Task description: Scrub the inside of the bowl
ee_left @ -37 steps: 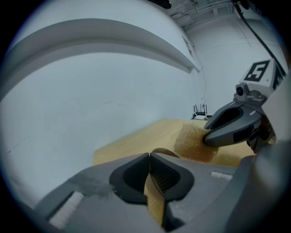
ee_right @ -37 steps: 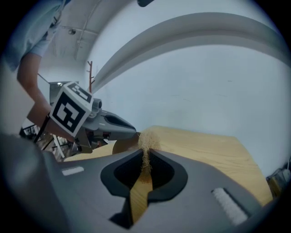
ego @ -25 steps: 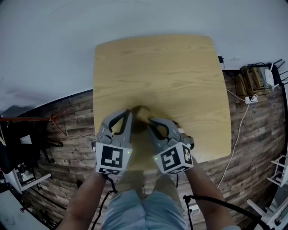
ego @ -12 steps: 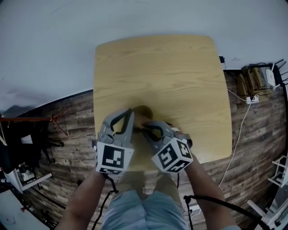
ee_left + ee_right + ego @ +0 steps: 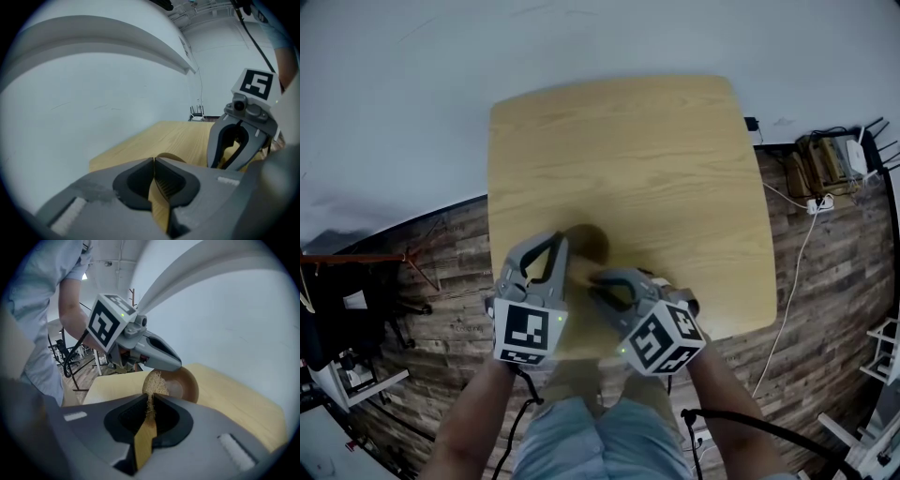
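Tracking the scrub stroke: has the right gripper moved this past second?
Yes. The right gripper swung its tips left and back toward the table's near edge.

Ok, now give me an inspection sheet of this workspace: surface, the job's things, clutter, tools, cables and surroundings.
Surface: square light-wood table.
Job's things: brown wooden bowl, near the table's near edge and tipped so its inside faces the right tool; tan fibrous scrubber, its frayed end in the bowl's mouth.
Clutter: nothing seen on the table.
Tools: left tool shut on the bowl's rim; right tool shut on the scrubber.
Cables: black cable trailing by the person's right arm; white cable across the floor right of the table.
Surroundings: dark wood-plank floor, pale wall, boxy equipment on the floor at right.
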